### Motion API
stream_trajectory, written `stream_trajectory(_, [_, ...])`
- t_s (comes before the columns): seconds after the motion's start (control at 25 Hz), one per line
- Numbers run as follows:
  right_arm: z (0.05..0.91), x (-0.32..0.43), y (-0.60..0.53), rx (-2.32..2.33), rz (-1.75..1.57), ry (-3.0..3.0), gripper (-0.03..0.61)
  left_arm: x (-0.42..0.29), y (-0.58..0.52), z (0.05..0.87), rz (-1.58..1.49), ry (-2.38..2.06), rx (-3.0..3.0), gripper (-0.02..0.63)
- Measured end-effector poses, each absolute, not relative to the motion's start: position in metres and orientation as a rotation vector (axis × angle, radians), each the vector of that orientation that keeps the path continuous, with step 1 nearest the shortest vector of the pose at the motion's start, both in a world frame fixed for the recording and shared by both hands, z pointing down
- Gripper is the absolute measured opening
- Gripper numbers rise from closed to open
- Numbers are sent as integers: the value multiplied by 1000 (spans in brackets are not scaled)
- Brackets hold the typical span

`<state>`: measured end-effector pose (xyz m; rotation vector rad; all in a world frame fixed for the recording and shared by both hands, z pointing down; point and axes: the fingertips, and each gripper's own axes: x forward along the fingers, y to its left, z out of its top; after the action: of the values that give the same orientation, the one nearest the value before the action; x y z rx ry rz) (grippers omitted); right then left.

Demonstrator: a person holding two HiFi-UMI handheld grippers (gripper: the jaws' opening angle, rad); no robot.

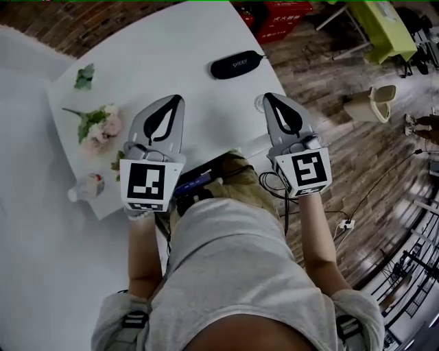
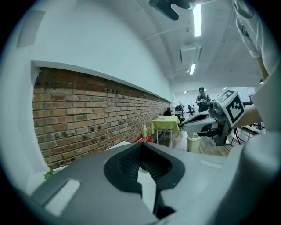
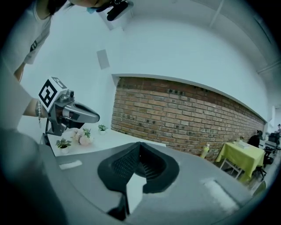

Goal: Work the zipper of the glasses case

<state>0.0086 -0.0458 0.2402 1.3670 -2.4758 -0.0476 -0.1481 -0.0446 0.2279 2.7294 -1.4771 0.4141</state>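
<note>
The black glasses case (image 1: 236, 64) lies on the far side of the white table (image 1: 199, 41), zipped as far as I can see, and nothing touches it. My left gripper (image 1: 176, 100) hovers over the table's near part, shut and empty. My right gripper (image 1: 268, 97) hangs at the table's right edge, also shut with nothing between its jaws. Both point away from me, well short of the case. In the left gripper view the closed jaw tips (image 2: 141, 145) meet, and the right gripper (image 2: 206, 121) shows beside them. The right gripper view shows its own closed tips (image 3: 139, 144) and the left gripper (image 3: 72, 112). The case is in neither gripper view.
A bunch of pink flowers (image 1: 103, 123), a small green plant (image 1: 84, 77) and a bottle (image 1: 86, 186) sit on the table's left side. Red crates (image 1: 278, 17), a beige bin (image 1: 374, 103) and a yellow-green table (image 1: 381, 27) stand on the wooden floor to the right. A brick wall (image 3: 184, 110) runs behind.
</note>
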Motion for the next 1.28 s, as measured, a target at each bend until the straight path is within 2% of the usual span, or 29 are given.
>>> stream_trajectory(1.28, [231, 15, -27, 1428, -36, -2452, 2, -143, -33, 220, 380, -1466, 2754, 15])
